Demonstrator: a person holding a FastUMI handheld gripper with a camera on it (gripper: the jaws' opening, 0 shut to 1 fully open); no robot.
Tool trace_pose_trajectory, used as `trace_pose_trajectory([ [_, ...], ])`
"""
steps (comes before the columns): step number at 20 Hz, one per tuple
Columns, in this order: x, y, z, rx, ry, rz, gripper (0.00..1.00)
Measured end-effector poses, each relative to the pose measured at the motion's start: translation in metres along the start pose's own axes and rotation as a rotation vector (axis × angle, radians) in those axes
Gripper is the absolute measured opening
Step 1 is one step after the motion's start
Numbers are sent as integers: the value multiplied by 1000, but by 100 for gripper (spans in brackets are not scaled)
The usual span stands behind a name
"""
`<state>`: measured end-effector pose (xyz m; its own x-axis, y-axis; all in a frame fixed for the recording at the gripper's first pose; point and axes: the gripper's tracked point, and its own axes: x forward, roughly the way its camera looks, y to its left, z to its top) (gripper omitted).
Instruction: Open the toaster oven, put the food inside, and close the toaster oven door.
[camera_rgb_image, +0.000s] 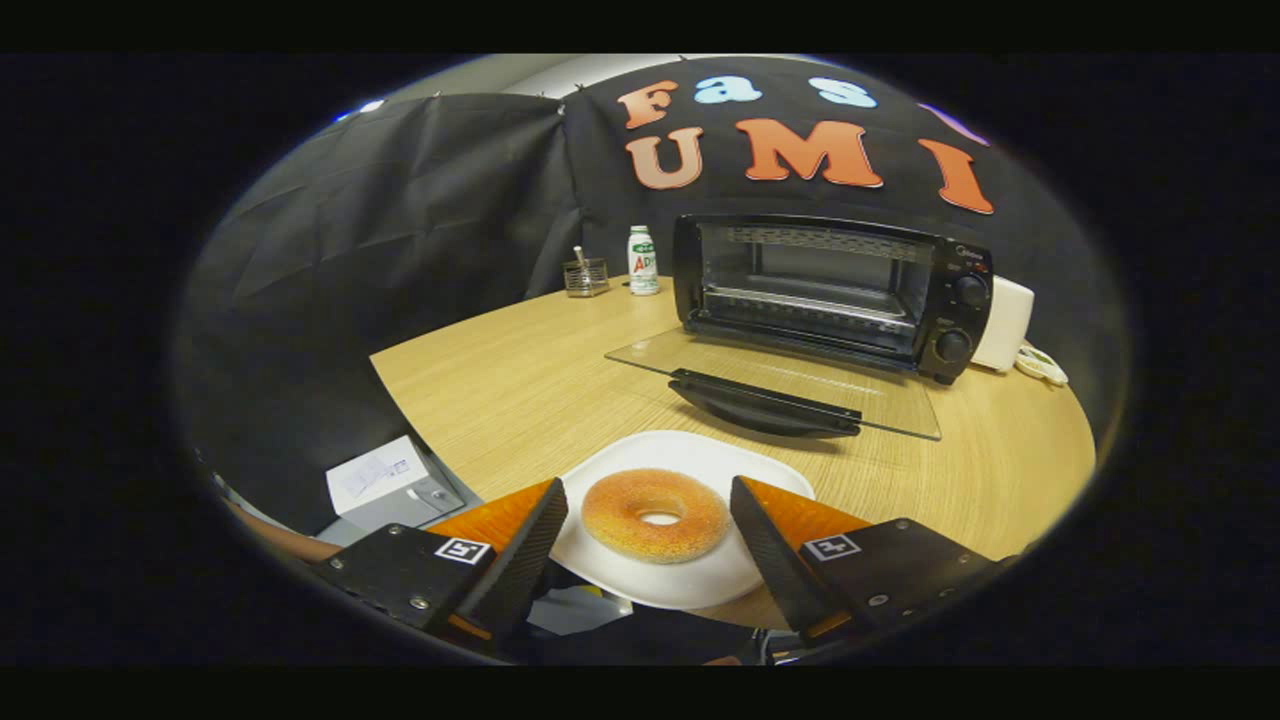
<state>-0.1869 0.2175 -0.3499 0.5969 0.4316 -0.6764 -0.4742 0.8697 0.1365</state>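
Between the 2 spread fingers of the gripper sits a sugar-dusted golden ring doughnut, with a gap showing on either side, so neither finger presses on it. It rests on a white rounded-square plate near the edge of the round pale-wood table. Beyond the plate, the black toaster oven stands with its glass door folded down flat onto the tabletop, the black handle toward the plate, its cavity open. Left of the oven stand a small white bottle and a wire mesh holder.
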Motion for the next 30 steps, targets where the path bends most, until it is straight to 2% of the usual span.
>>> trace_pose_trajectory([
  [6, 4, 2, -15, 6, 34, -40, 95],
  [10, 3, 2, -16, 14, 49, -39, 81],
  [13, 1, 2, -9, 44, 43, -27, 67],
  [17, -1, 0, 20, 139, -21, 0, 60],
  [22, 2, -11, 64, 333, -111, 29, 59],
  [26, 15, -32, 96, 414, -169, 9, 55],
  [30, 29, -49, 135, 553, -241, 33, 55],
])
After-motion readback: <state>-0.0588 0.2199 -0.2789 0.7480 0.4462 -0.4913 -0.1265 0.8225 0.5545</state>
